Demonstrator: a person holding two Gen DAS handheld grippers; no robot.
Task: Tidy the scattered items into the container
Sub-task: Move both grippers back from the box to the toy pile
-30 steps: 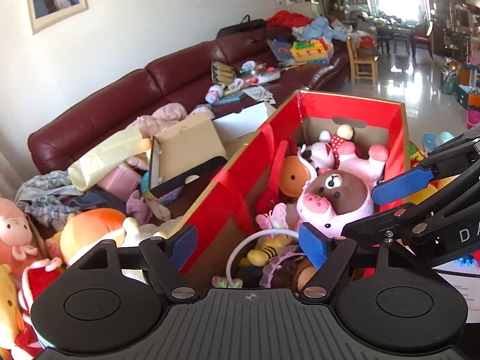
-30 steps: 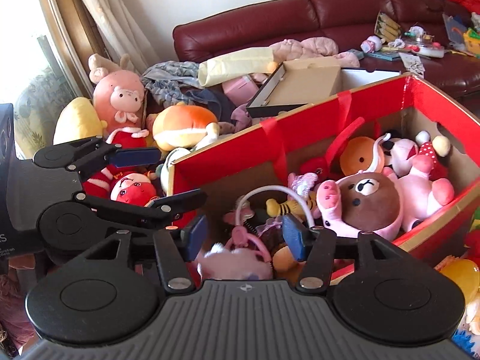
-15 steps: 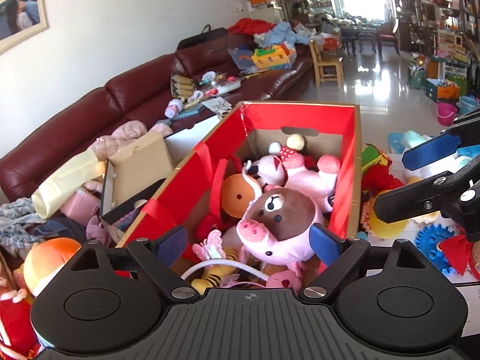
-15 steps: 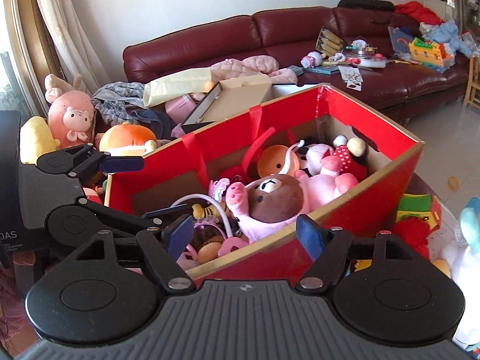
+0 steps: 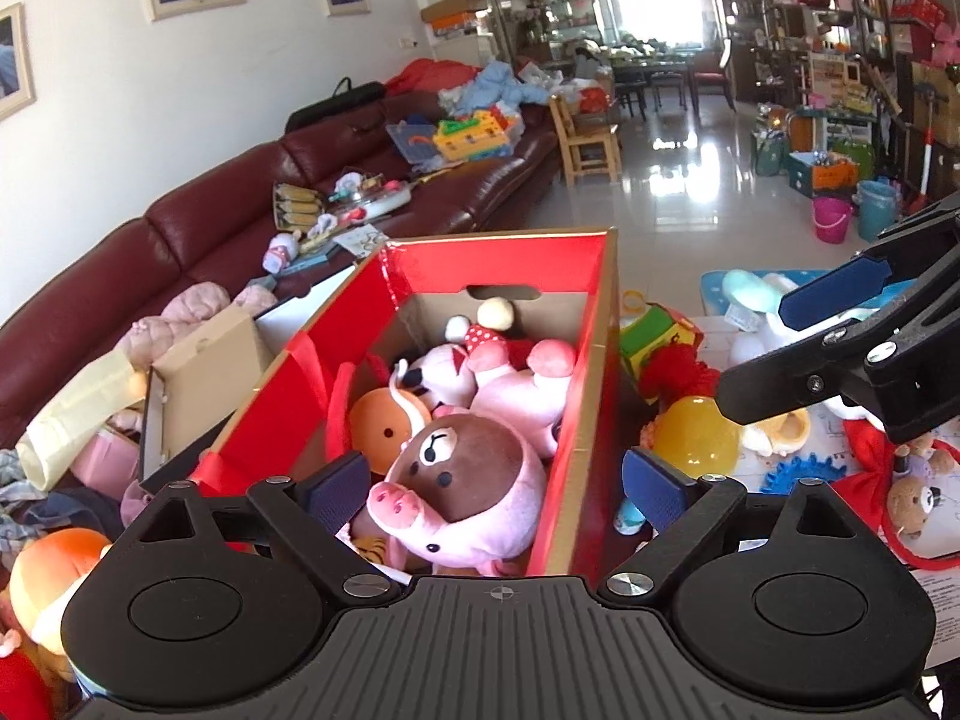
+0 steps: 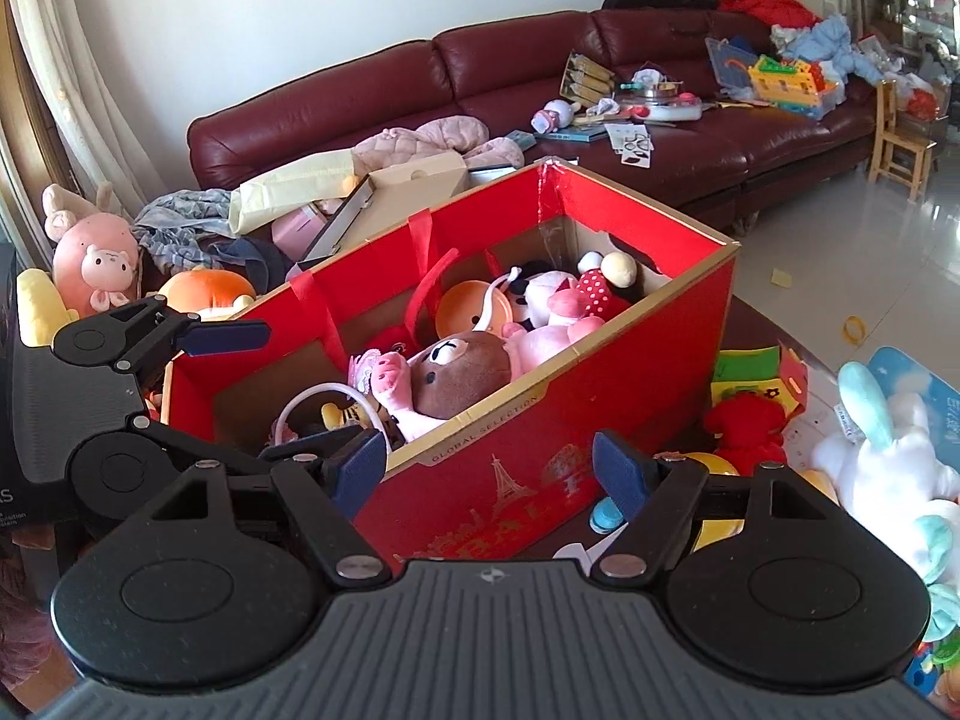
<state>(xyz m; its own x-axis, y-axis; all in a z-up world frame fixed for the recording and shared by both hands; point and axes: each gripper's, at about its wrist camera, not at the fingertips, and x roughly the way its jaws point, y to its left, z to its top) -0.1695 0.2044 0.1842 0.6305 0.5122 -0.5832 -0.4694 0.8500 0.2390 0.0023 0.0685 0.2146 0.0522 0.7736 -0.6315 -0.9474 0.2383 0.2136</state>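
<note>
Left hand-held gripper [image 5: 495, 483]: jaws spread wide, nothing between them, held above the near end of the red box [image 5: 600, 360]. Right hand-held gripper [image 6: 489, 468]: jaws likewise apart and empty, facing the box's long outer wall. The box holds a brown-and-pink pig toy [image 5: 462, 492], an orange plush [image 5: 381, 426] and a pink plush [image 5: 528, 387]. Outside it, just beside the right wall, lie a yellow ball [image 5: 690, 435] and a red plush [image 6: 747, 426]. A white-and-teal rabbit [image 6: 888, 462] lies farther right. A maroon sofa [image 6: 510, 72] stands behind.
</note>
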